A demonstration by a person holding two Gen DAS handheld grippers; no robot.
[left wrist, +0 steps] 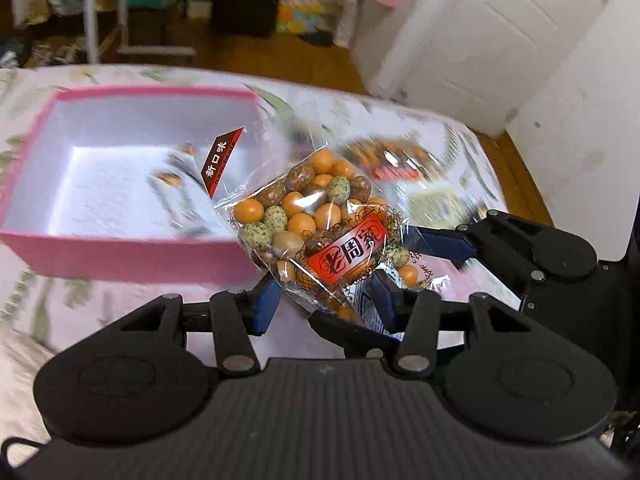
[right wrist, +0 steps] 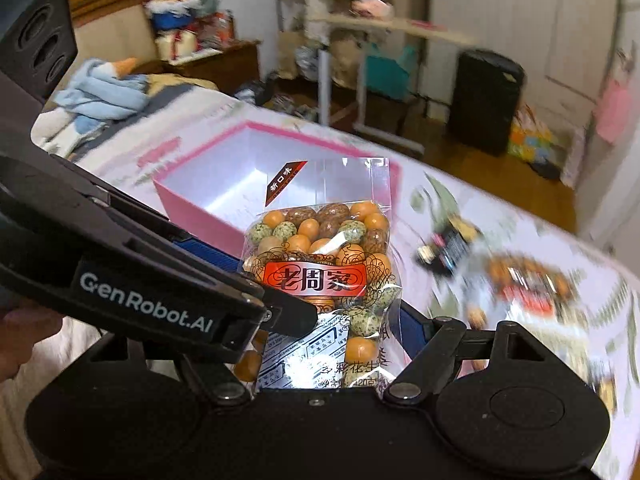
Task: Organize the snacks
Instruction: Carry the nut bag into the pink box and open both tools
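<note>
Left wrist view: I hold the bag of coated peanuts (left wrist: 320,224) up in the air, just in front of the pink box (left wrist: 120,258), so it can go inside. My left gripper (left wrist: 325,300) has its blue pads (left wrist: 266,300) fairly wide, one on each side of the bag's bottom end, and I cannot tell if they press it. My right gripper (left wrist: 400,280) comes in from the side and pinches the same bag. Right wrist view: the bag (right wrist: 320,260) stands up straight between my right gripper (right wrist: 328,312) fingers, which look closed narrow on its lower part. The pink box (right wrist: 192,208) sits open just behind the bag. More snack packs (right wrist: 528,280) lie on the bed cover (right wrist: 440,208), well apart from the box.
</note>
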